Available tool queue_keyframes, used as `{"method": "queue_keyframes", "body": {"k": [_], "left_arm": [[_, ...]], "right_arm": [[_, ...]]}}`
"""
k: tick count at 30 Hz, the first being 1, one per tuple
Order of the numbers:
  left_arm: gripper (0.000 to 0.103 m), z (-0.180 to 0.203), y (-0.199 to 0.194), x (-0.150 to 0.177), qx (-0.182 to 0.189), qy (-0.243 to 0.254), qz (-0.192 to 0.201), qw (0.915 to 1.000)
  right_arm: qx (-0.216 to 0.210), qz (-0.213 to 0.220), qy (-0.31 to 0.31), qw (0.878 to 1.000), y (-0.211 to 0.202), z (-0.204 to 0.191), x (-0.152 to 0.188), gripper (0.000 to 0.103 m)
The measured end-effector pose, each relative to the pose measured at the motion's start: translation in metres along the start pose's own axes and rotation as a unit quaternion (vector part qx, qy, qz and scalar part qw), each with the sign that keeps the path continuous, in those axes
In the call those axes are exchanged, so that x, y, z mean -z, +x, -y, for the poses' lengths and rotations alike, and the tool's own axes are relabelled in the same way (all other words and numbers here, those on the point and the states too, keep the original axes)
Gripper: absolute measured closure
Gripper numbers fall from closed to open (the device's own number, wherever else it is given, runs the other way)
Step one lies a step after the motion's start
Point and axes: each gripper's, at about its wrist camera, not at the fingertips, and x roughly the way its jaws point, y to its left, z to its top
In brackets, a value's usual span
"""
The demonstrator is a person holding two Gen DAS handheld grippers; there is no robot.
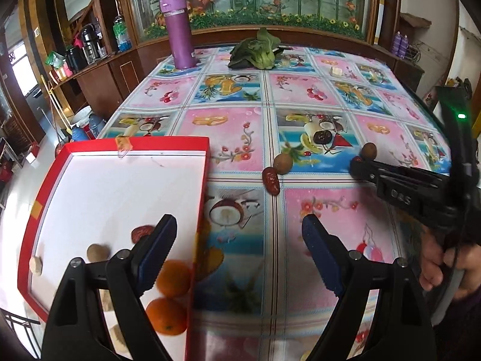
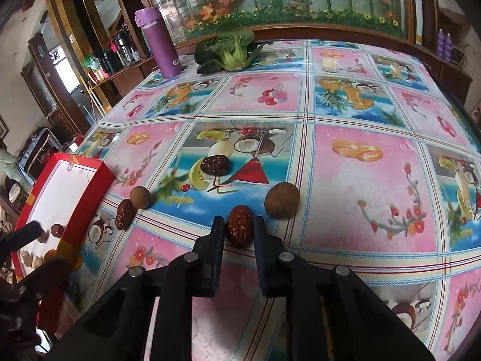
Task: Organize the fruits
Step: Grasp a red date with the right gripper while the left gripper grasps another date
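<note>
dark blue pads line the right gripper [image 2: 239, 225], whose narrowed jaws stand on either side of a wrinkled red date [image 2: 239, 225] on the table; whether the pads already press it i cannot tell. just to its right sits a round brown fruit [image 2: 282, 200], and farther left lie a second brown fruit [image 2: 140, 197] and another date [image 2: 124, 214] touching each other. a darker date [image 2: 215, 165] lies a little beyond, on the patterned tablecloth [image 2: 360, 180]. the left gripper [image 1: 239, 252] hangs spread wide and empty, one finger over the red box [image 1: 207, 162], the other over the cloth. inside the box's white floor sit two oranges [image 1: 174, 276], a date [image 1: 141, 232], a brown fruit [image 1: 97, 252] and some pale pieces near the left wall. so the sorting looks roughly half done: several fruits are boxed, five remain on the cloth. a purple flask [image 1: 179, 33] and leafy greens [image 1: 257, 51] stand at the far edge, untouched.
</note>
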Motion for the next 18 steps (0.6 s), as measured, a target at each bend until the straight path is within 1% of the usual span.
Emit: {"method": "queue_keyframes", "body": {"k": [2, 4, 6, 8, 10, 12, 16, 18], "left_arm": [[0.020, 0.004, 0.009, -0.006, 0.009, 0.004, -0.006, 0.9999], [0.024, 0.006, 0.018, -0.008, 0.007, 0.003, -0.019, 0.9998], [0.025, 0.009, 0.025, -0.010, 0.015, 0.004, -0.024, 0.9996], [0.025, 0.013, 0.032, -0.011, 0.007, 0.008, -0.030, 0.9995], [0.026, 0.015, 0.036, -0.013, 0.008, 0.009, -0.029, 0.9995], [0.026, 0.017, 0.042, -0.016, 0.005, 0.007, -0.031, 0.9995], [0.028, 0.020, 0.053, -0.020, 0.002, 0.006, -0.036, 0.9993], [0.033, 0.020, 0.059, -0.023, 0.004, 0.003, -0.041, 0.9992]], "right_arm": [[-0.024, 0.003, 0.014, 1.000, -0.006, 0.005, -0.001, 0.086], [-0.053, 0.020, 0.039, 0.998, -0.017, 0.016, -0.004, 0.086], [-0.088, 0.037, 0.081, 0.992, -0.028, 0.031, -0.007, 0.086], [-0.112, 0.052, 0.127, 0.984, -0.035, 0.048, -0.008, 0.086], [-0.115, 0.059, 0.155, 0.980, -0.038, 0.060, -0.009, 0.086], [-0.112, 0.061, 0.162, 0.979, -0.039, 0.062, -0.009, 0.086], [-0.120, 0.060, 0.154, 0.979, -0.041, 0.056, -0.010, 0.086], [-0.123, 0.058, 0.149, 0.979, -0.042, 0.055, -0.009, 0.086]]}}
